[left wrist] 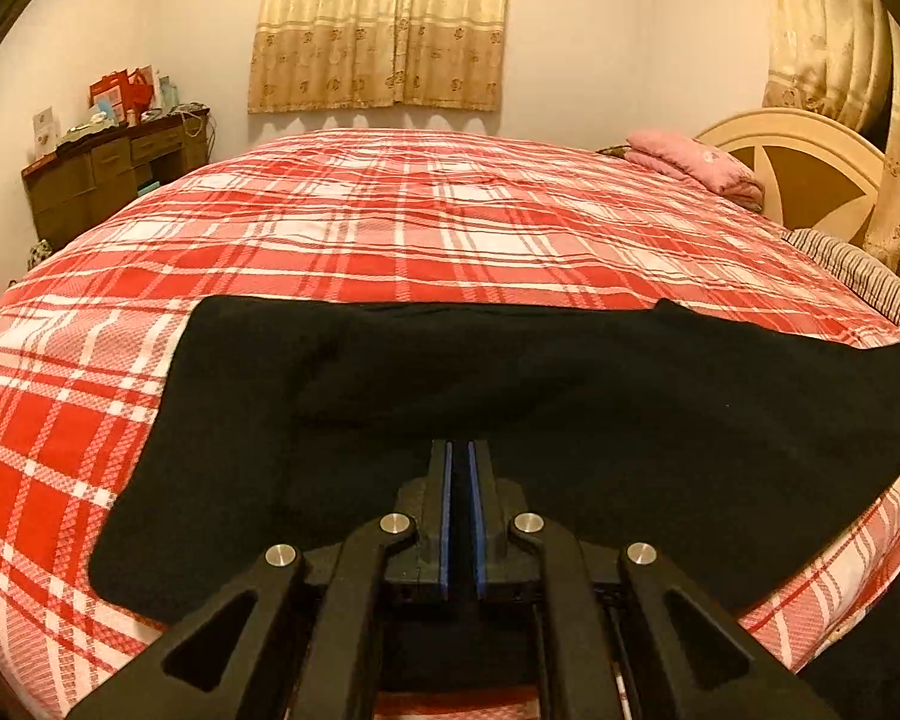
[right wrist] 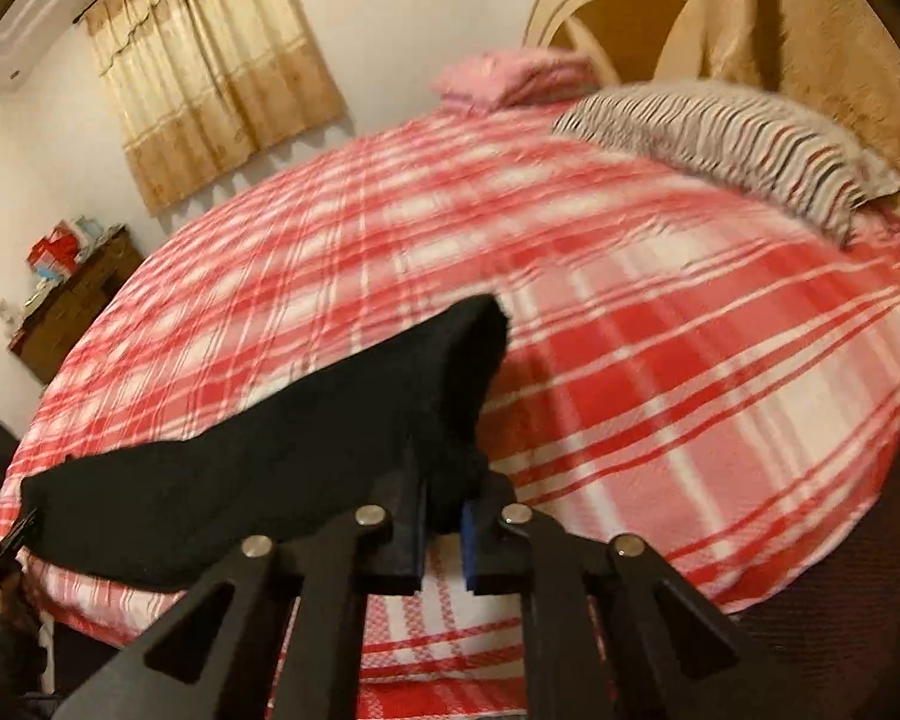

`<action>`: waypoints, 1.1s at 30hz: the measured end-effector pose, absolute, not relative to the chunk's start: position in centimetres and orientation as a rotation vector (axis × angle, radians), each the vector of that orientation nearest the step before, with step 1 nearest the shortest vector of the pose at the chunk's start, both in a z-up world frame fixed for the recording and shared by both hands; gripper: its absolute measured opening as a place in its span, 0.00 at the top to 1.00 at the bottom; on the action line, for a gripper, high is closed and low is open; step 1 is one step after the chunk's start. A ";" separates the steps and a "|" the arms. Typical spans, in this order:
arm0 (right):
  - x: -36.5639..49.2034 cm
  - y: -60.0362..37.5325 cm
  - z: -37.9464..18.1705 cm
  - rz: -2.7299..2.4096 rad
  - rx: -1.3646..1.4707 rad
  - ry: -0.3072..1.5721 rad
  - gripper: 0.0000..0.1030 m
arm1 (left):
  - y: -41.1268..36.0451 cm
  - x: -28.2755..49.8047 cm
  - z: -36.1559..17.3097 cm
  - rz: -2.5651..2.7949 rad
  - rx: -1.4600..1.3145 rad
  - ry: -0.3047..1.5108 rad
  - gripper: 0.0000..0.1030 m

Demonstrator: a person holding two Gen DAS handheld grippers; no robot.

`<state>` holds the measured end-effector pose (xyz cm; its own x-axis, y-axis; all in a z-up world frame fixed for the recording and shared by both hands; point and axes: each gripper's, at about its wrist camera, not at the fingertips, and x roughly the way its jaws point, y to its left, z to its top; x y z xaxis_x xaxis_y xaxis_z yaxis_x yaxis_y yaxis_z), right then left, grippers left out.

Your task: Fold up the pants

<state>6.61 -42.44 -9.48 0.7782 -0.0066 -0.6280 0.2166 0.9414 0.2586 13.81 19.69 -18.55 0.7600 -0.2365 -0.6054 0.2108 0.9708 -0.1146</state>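
Black pants [left wrist: 510, 396] lie lengthwise across bed's near edge.

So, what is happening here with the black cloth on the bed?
A person is folding black pants on a bed with a red plaid cover, using a handheld gripper in each hand. The left gripper is shut on the near edge of the fabric. The right gripper is closed on the other end, which is lifted off the bed. The pants are still one long strip, not folded yet.

Present: one black pants [left wrist: 510, 396], one bed [left wrist: 426, 228], one striped pillow [right wrist: 720, 144], two curtains [left wrist: 384, 24], one desk [left wrist: 114, 174].
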 end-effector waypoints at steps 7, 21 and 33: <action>7.5 -44.4 -11.5 -0.177 0.361 0.740 0.78 | 20.2 13.4 -17.6 -0.205 -0.037 0.650 0.95; 14.5 -25.7 -3.4 0.187 0.107 0.656 0.41 | 22.4 17.0 -18.0 -0.126 -0.109 0.708 0.93; 29.4 2.1 -11.3 0.691 0.107 0.984 0.46 | 23.6 16.1 -17.5 -0.161 -0.142 0.647 0.93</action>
<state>29.35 2.07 -11.26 0.3605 0.5816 -0.7292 -0.4884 0.7838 0.3837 16.14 23.63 -17.52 0.7864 -0.1928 -0.5868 0.1043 0.9779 -0.1814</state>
